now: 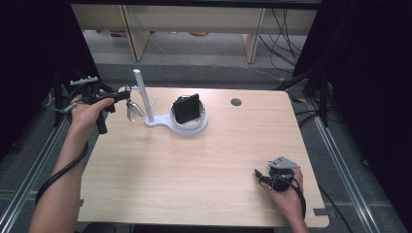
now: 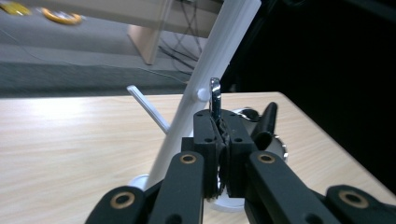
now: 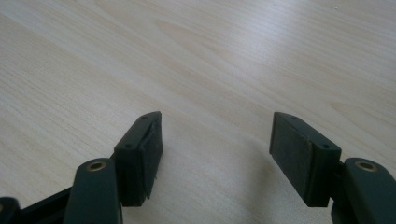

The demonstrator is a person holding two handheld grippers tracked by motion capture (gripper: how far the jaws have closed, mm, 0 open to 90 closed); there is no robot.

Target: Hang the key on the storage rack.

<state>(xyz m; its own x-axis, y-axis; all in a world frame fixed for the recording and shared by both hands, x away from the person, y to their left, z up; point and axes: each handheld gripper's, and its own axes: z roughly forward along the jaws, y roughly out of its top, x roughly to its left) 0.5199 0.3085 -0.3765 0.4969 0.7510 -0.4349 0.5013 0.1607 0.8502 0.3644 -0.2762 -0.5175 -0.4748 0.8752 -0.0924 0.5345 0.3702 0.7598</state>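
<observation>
From above I see the pale wooden surface (image 1: 194, 165) carrying a white stand (image 1: 145, 104) whose round base holds a black block (image 1: 187, 108), with my left hand-held gripper (image 1: 127, 95) beside the post, a shiny metal loop (image 1: 132, 110) dangling under its tip. Its own view shows what the high one cannot: the left hand-held gripper (image 2: 219, 135) pinched tight on that metal piece (image 2: 215, 95), the post (image 2: 210, 70) just behind blocking the way. My right hand-held gripper (image 3: 215, 149) rests near the front edge, jaws spread wide and holding nothing.

Shiny spoon beside the white stand

The shiny metal spoon (image 1: 132, 110) hangs in the air at the far left of the table, its bowl low and its handle up. Its thin handle (image 2: 215, 95) stands straight, just beside the tall white post of the stand (image 1: 144, 99), close to a small peg.
</observation>
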